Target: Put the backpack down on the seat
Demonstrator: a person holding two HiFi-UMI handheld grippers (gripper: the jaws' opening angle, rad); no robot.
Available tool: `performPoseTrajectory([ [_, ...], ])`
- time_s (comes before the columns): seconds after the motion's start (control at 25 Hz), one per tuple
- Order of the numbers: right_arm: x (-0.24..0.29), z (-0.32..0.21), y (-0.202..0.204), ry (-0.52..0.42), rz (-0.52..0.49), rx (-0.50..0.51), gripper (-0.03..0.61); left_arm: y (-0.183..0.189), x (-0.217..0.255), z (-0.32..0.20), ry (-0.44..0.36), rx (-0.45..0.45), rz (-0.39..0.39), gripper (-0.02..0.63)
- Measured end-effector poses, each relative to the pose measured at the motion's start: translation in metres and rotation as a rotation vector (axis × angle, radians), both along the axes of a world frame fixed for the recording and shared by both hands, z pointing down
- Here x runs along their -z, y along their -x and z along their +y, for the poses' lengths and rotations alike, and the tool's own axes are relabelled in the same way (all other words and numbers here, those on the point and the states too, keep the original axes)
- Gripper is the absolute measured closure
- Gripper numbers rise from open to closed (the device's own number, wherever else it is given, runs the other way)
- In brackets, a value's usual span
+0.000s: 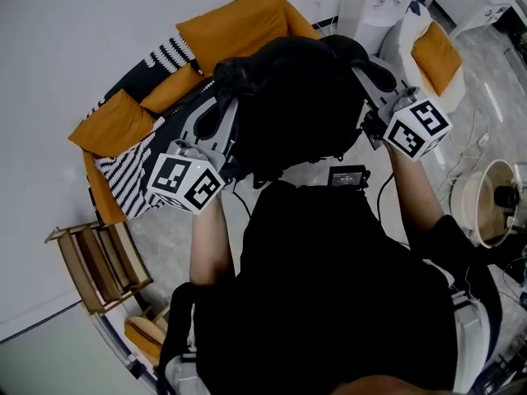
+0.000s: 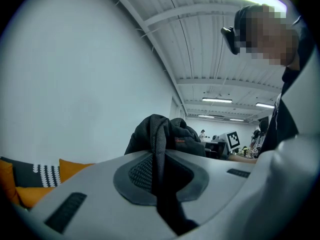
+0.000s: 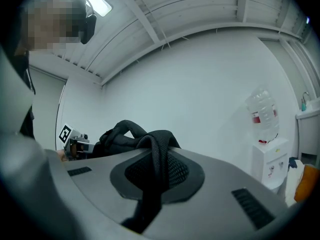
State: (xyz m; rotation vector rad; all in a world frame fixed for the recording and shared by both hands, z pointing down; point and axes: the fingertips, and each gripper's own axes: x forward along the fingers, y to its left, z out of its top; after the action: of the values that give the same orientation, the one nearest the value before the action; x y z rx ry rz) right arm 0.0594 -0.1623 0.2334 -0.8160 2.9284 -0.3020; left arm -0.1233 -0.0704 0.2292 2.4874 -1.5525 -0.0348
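A black backpack (image 1: 296, 105) hangs in the air in front of me, above a sofa seat (image 1: 235, 25) with orange cushions and a black-and-white striped throw. My left gripper (image 1: 229, 104) is at the pack's left side, shut on a black mesh shoulder strap (image 2: 158, 134). In the left gripper view that strap runs down between the jaws of the left gripper (image 2: 161, 159). My right gripper (image 1: 368, 74) holds the pack's right side. Its own view shows the right gripper (image 3: 156, 170) shut on the other mesh strap (image 3: 161, 146). The pack hides the middle of the seat.
A small wooden rack (image 1: 99, 262) stands on the floor at the lower left. A white chair with an orange cushion (image 1: 434, 52) and a water dispenser (image 3: 272, 156) are at the right. A round basket-like object (image 1: 487, 202) sits further right. A black box (image 1: 347, 176) lies on the floor.
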Motion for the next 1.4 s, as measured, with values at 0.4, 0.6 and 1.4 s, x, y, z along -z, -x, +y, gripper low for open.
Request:
performPoseTrajectory([
  [0.4,-0.017,-0.074,0.030,0.027,0.031,0.009,0.534,0.032,-0.015,-0.084,0.033,-0.029,0.006,0.575],
  [0.6,-0.041,-0.111,0.048,0.065,0.039,-0.009,0.534,0.053,-0.042,-0.128,0.032,-0.075,0.001,0.575],
  [1.4,-0.183,-0.235,0.103,0.290,0.027,0.055,0.534,0.116,-0.184,-0.288,0.308,-0.118,0.077,0.575],
])
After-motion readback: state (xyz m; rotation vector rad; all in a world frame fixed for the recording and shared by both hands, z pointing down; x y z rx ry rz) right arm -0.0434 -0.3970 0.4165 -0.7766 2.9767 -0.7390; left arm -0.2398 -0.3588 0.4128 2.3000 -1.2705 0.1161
